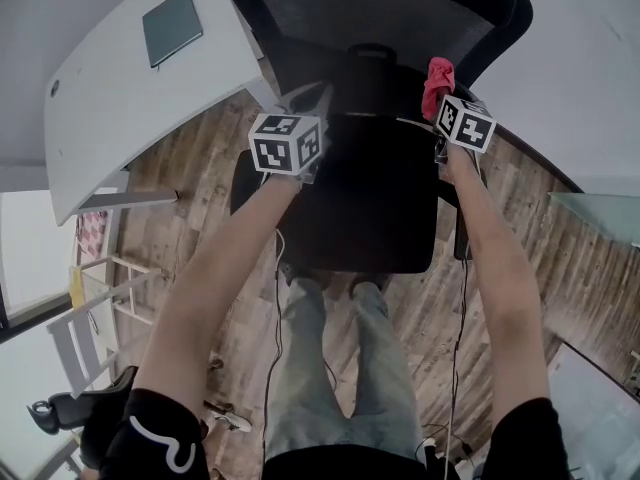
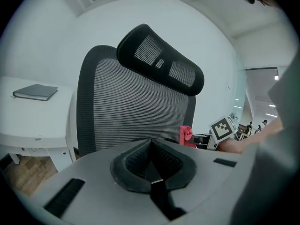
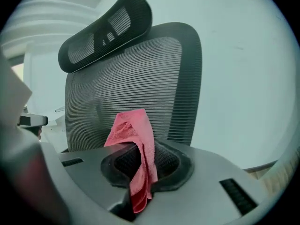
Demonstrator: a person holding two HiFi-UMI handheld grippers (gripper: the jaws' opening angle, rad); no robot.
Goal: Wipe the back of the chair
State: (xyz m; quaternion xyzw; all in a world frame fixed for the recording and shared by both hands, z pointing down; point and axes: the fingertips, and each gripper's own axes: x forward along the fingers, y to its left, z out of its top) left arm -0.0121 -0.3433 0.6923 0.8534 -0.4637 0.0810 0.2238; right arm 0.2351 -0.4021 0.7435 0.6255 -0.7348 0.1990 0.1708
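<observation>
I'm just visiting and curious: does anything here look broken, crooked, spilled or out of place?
Nothing stands out. The chair stands upright and its mesh looks intact. The red cloth is clamped in the right tool; the left tool is shut and empty. A notebook lies flat on the desk.

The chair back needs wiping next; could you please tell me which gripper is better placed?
The right gripper: it is shut on the red cloth, facing the mesh chair back. The left gripper is shut on nothing.
</observation>
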